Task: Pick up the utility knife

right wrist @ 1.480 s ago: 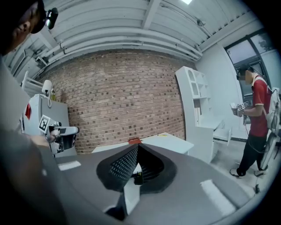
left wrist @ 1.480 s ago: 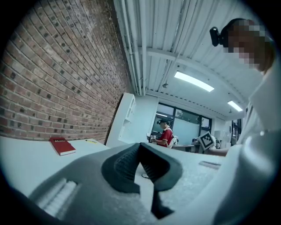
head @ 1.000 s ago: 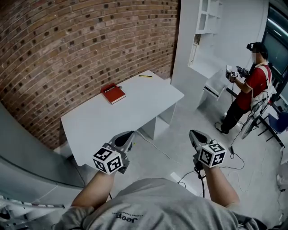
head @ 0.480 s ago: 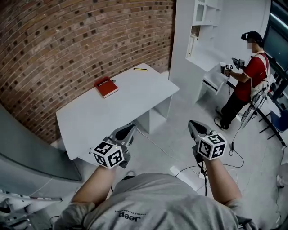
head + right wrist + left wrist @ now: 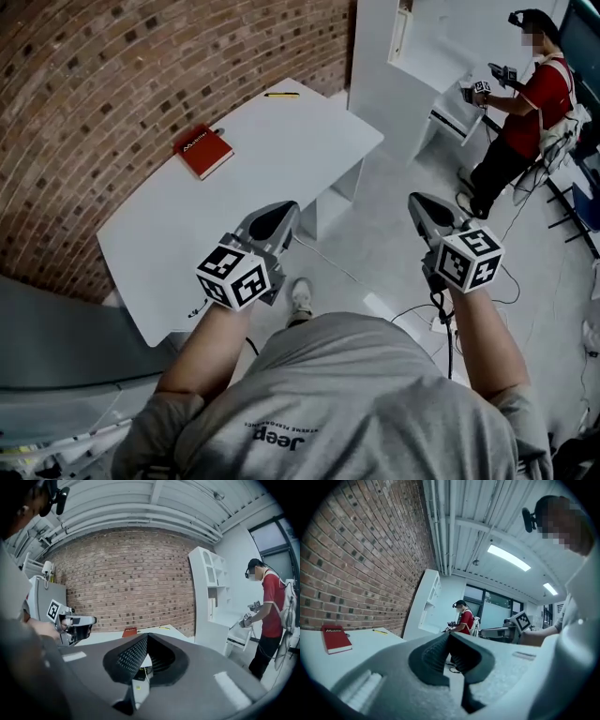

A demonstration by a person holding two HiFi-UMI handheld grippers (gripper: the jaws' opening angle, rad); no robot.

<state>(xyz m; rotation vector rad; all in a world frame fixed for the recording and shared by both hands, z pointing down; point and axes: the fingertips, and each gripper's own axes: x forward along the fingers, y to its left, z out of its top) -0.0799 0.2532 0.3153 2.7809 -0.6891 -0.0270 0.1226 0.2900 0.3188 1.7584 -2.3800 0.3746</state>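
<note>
Left gripper (image 5: 281,212): jaws pressed together, nothing between them; poised above the near edge of the table (image 5: 309,150).
Right gripper (image 5: 420,202): jaws likewise shut and empty; out over the floor, off the table's right side.
Grip risk: both pairs closed, so a reach made like this is likely to shove the knife rather than take it (opening needed before arrival).
Floor cables (image 5: 409,313): loose by the feet on the right; possible trip or snag on a step toward the table.
Red book (image 5: 203,150): flat on the table's left part, well apart from the knife; only a slight chance of a brush on a leftward reach.
Utility knife (image 5: 281,94): thin yellow-and-dark bar, flat at the table's far edge near the brick wall (image 5: 112,66); well apart from both grippers.
Knife risk: slim and low on a smooth top, so probably prone to skidding under closing pads, perhaps off the far edge; blade state too small to tell.
Other person (image 5: 525,84): standing far right by the white shelving, well clear of the reach; interference unlikely.
</note>
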